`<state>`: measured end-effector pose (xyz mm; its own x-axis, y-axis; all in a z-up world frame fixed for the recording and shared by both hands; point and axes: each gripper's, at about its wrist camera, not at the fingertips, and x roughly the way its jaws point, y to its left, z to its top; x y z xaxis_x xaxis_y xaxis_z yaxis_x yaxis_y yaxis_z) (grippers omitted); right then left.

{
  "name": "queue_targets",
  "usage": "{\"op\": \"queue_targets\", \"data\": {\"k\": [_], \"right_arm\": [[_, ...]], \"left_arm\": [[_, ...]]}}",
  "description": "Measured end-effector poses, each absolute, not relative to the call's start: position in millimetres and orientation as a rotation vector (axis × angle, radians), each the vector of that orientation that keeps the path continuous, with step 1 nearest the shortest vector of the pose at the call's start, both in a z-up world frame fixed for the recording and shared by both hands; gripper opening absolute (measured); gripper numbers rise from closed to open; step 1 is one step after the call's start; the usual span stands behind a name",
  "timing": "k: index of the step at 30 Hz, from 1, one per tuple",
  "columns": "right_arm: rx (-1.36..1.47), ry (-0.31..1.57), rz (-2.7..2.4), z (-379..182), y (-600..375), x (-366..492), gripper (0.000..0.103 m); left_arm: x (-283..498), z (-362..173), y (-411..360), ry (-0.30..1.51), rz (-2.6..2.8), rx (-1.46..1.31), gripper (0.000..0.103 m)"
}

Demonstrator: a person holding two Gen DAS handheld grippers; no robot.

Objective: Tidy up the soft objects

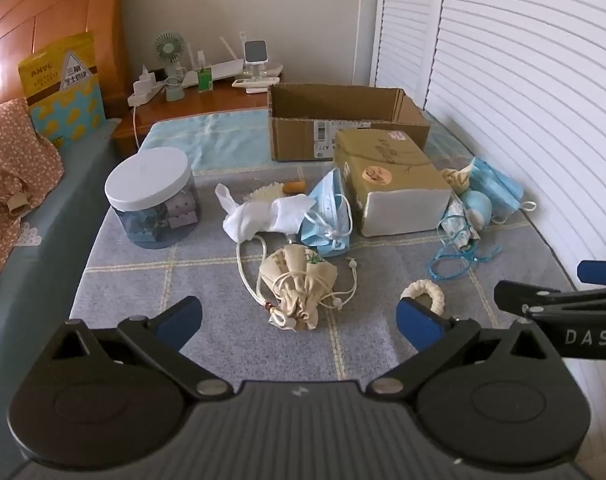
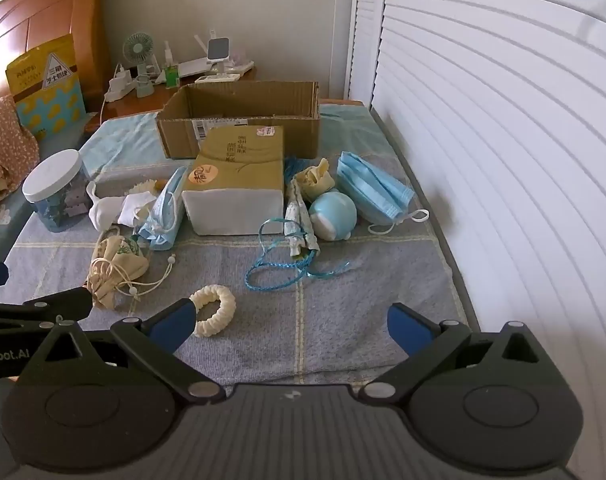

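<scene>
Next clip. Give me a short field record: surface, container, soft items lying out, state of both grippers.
surface: grey checked blanket
container: open brown cardboard box, at the back
soft items: cream drawstring pouch, cream fabric scrunchie, white socks, blue face masks
left gripper: jaws open, holding nothing
right gripper: jaws open, holding nothing

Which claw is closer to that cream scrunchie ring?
About equal. It lies between them: the left claw has the scrunchie by its right finger, the right claw by its left finger.

Cream scrunchie (image 2: 215, 310) beside wide-spread right claw (image 2: 292, 322)
</scene>
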<state>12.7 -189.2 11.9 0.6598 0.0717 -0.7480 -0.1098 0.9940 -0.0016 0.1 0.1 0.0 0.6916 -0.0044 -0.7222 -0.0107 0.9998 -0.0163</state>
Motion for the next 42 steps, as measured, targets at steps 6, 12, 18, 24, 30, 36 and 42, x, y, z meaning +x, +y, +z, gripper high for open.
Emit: {"op": "queue_targets", "data": {"k": [6,12,18,24,30,36,42], "right_arm": [[-0.064,0.834,0.096,14.1,-184.4,7.9,0.103],[-0.065,0.831,0.096,15.0,-186.4,9.2,0.103],[-0.064,0.829,0.096,16.2,-186.7,8.5,0.103],[-0.063,0.825,0.096,16.8,-186.9,8.5,0.103],[-0.064,0.822,0.096,17.6,-187.5,7.5,0.103],[-0.065,0.821,0.096,18.2,-187.6,7.6,0.103],[-0.066,0.82,0.096,19.5,-187.8,7.5,0.103]], "left_arm": [[2.2,-0.4,0.4,0.807,0.003,-0.016,0.102],[0.1,-0.3,-0.8,0.796,0.007,-0.012,0.102],[-1.9,4.9,1.3,0.796,0.008,-0.011,0.102],[-2.7,7.7,1.5,0.793,0.007,-0.01,0.102],[-3.0,7.8,1.7,0.793,0.007,-0.01,0.102],[-3.2,7.5,1.2,0.791,0.008,-0.009,0.102],[-3.2,7.5,1.1,0.792,0.008,-0.009,0.102]]}}
